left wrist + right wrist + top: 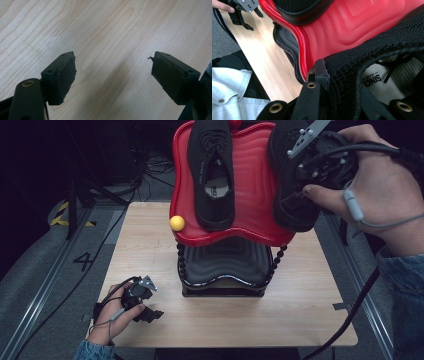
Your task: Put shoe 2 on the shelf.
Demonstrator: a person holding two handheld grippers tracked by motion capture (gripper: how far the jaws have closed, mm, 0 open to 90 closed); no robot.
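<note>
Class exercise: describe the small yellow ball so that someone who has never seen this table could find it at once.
Start at the red tray, the top tier of the stand in the middle of the wooden table. Follow its rim to the near left corner: the yellow ball sits there. It is the one small, round, yellow thing beside two black shoes.

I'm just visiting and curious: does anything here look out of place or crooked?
Yes. The right shoe, gripped at its collar by the right gripper, hangs past the red tray's front edge, while the left shoe lies fully on it.
</note>
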